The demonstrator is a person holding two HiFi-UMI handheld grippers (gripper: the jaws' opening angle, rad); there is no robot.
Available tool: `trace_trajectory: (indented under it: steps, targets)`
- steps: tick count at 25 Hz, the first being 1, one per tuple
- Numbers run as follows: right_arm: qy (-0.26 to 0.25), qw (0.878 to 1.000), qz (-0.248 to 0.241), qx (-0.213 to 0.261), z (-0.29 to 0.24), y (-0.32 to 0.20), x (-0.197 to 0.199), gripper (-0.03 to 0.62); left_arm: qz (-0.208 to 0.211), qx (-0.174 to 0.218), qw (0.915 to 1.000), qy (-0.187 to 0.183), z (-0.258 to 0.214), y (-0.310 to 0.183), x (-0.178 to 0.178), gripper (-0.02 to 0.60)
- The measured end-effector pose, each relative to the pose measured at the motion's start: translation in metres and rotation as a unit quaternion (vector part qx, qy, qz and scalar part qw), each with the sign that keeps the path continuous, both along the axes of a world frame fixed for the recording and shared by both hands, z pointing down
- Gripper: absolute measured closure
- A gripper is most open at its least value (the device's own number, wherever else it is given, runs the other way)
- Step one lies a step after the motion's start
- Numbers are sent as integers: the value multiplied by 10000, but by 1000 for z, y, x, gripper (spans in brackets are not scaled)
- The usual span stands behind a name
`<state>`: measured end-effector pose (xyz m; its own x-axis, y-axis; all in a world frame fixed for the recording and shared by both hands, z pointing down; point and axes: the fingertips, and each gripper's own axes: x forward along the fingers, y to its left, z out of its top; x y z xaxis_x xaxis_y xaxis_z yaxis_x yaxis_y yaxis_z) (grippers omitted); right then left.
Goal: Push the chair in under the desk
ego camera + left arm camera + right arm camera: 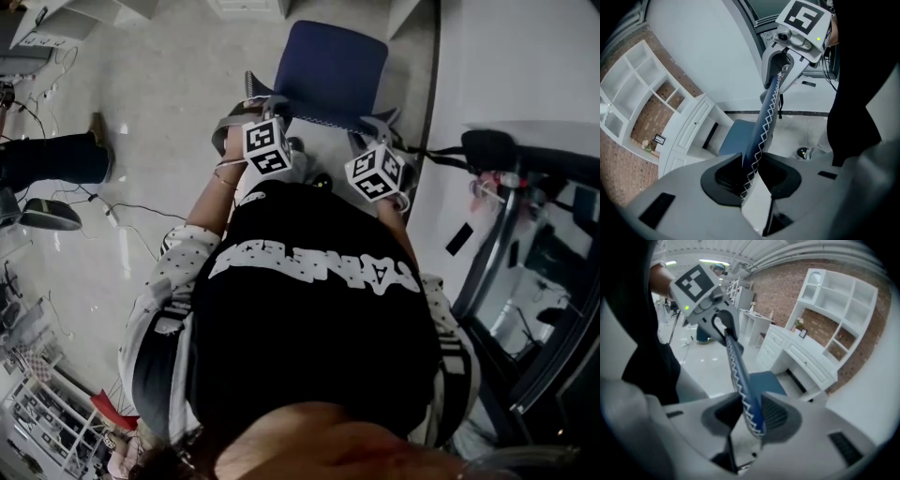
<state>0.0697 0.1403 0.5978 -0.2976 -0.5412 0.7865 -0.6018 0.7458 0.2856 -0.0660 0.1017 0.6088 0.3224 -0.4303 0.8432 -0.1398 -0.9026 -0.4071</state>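
The blue chair (pixel 333 64) stands in front of me, its seat facing away over the pale floor. My left gripper (pixel 255 105) is shut on the top edge of the backrest near its left end, and my right gripper (pixel 377 129) grips the same edge near its right end. In the left gripper view the white-stitched backrest edge (pixel 764 126) runs from my left gripper (pixel 751 176) up to the right one (pixel 782 70). In the right gripper view the backrest edge (pixel 740 376) sits pinched in my right gripper (pixel 749 420). The white desk (pixel 801 359) stands beyond the seat (pixel 765 380).
A person's leg and shoe (pixel 66 155) are at the left, with cables (pixel 122 211) lying on the floor. A black metal frame with gear (pixel 525 234) stands close at the right. White shelving (pixel 843 310) rises above the desk against a brick wall.
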Motion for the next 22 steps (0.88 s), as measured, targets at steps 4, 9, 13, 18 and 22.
trace_trajectory:
  steps: [4, 9, 13, 18, 22]
  targets:
    - [26, 10000, 57, 2, 1, -5, -4, 454, 70, -50, 10000, -18, -1, -5, -2, 449]
    - [155, 9997, 189, -32, 1, -8, 0, 454, 266, -110, 9996, -17, -1, -6, 3, 452]
    - [264, 9993, 270, -19, 2, -13, 6, 454, 415, -139, 9990, 44, -1, -9, 11, 453]
    - [335, 9989, 282, -184, 5, -13, 11, 454, 585, -295, 9978, 62, 4, -7, 16, 453]
    - [377, 9987, 263, -219, 8, -14, 14, 454, 628, -313, 9975, 99, 4, -8, 21, 453]
